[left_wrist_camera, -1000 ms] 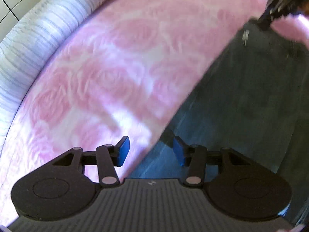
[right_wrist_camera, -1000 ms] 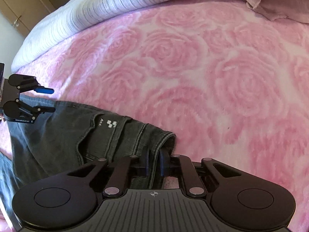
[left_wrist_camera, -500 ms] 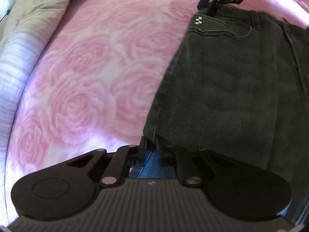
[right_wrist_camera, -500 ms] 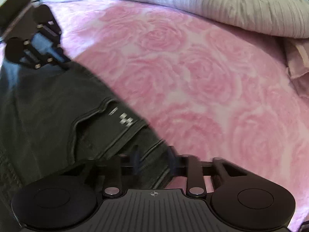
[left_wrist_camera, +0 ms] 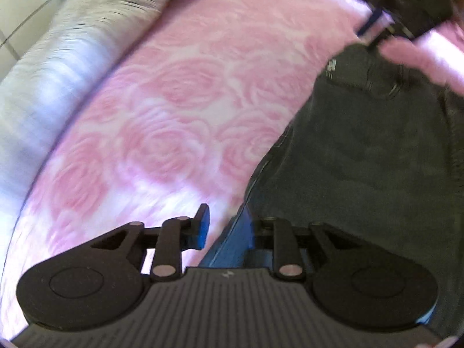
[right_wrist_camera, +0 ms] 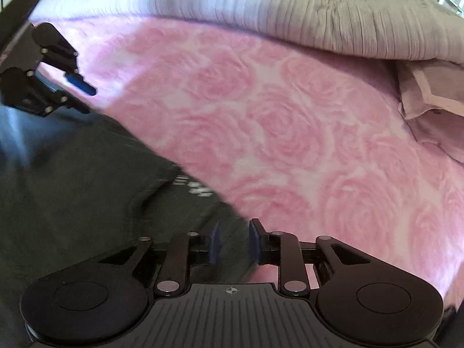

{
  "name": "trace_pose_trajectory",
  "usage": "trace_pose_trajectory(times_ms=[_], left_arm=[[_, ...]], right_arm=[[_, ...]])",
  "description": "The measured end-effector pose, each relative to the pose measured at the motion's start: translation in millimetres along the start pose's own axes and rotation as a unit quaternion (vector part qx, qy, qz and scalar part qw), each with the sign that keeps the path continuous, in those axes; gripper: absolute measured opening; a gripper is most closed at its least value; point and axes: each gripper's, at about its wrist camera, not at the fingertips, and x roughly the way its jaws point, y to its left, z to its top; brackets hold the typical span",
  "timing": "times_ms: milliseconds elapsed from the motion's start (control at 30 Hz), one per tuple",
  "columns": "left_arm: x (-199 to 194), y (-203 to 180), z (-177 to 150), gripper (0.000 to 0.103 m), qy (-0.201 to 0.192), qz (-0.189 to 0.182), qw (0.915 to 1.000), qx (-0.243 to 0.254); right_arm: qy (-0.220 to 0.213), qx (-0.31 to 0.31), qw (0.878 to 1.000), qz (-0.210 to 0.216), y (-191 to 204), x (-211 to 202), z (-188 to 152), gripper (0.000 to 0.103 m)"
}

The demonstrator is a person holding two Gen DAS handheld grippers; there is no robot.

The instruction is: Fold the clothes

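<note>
Dark grey jeans lie flat on the pink rose blanket; they also show in the right wrist view. My left gripper is open at the jeans' near edge, its left blue pad over the blanket and its right finger over the denim. My right gripper is open, its pads standing on either side of the jeans' waistband corner without pinching it. Each gripper shows in the other's view: the right one at top right, the left one at far left, jaws apart.
A rolled grey striped duvet runs along the far side of the bed. A pale pink folded cloth lies at the right. The blanket stretches between the jeans and the duvet.
My left gripper was shut on the jeans' edge half a second ago and has opened. My right gripper has opened a little wider at the waistband corner. Both views are motion-blurred.
</note>
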Motion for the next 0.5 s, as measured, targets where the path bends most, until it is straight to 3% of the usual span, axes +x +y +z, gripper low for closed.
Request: trace_pose_trajectory(times_ms=[167,300,400,500], left_arm=[[-61.6,-37.3,-35.4,0.029,0.026,0.015,0.9995,-0.003],[-95.9,-72.1,-89.6,0.029,0.077,0.023,0.9956,-0.049],[-119.3,-117.4,-133.3,0.03,0.113,0.039,0.9885,-0.092],[-145.9,-158.7,-176.6,0.034,0.14,0.065,0.9802,-0.124]], right_arm=[[-0.018,0.014,0.996,0.092,70.6,-37.3,-18.7,0.03],[-0.009,-0.04,0.985,0.169,148.3,-36.5,-28.6,0.03],[0.003,-0.047,0.982,0.18,184.4,-24.4,-28.6,0.03],[0.011,-0.062,0.984,0.164,211.3,-25.4,-31.9,0.032]])
